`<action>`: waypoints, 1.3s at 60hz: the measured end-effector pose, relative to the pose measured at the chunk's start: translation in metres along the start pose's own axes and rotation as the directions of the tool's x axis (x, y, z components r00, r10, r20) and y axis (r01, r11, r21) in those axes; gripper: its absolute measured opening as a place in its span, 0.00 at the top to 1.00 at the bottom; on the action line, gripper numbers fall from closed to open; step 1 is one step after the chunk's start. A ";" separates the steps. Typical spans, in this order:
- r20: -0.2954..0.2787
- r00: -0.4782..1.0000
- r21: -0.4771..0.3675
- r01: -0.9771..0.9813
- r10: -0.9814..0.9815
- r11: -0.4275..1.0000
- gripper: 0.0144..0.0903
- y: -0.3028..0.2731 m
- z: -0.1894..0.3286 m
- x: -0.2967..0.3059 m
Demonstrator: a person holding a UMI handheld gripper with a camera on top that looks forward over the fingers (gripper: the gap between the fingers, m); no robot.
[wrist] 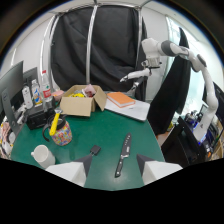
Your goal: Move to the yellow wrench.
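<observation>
The yellow wrench is standing tilted in a speckled, colourful cup on the green table, its yellow handle leaning up and away from the cup's rim. Taking that cup as the marker, the wrench is sitting well to the left of the gripper's line and some way ahead of it.

The gripper is hanging over the near edge of the table with its two pale fingers spread wide apart. Nothing is sitting between them and neither finger is touching anything; bare green tabletop is showing in the gap. The left finger is lying nearer the cup than the right one, yet it is clearly apart from it.

Just beyond the fingers, to the right of the cup, a black-handled knife is lying flat on the table, pointing away. A small black object is resting between the cup and the knife. A white mug is standing just on the near side of the cup. Behind the cup, an open cardboard box is sitting with its flaps out, and further right of the box an orange book is lying on white papers. A white robot arm is reaching across in front of a black curtain well beyond the cup.
</observation>
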 end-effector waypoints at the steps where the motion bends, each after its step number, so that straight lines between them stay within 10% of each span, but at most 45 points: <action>1: 0.001 1.000 -0.001 0.001 -0.001 1.000 0.06 0.000 0.000 0.000; 42: 0.232 0.972 -0.023 0.028 -0.022 0.999 0.06 -0.004 0.014 -0.149; 78: 0.291 0.956 -0.004 0.039 -0.036 0.999 0.08 -0.033 0.064 -0.233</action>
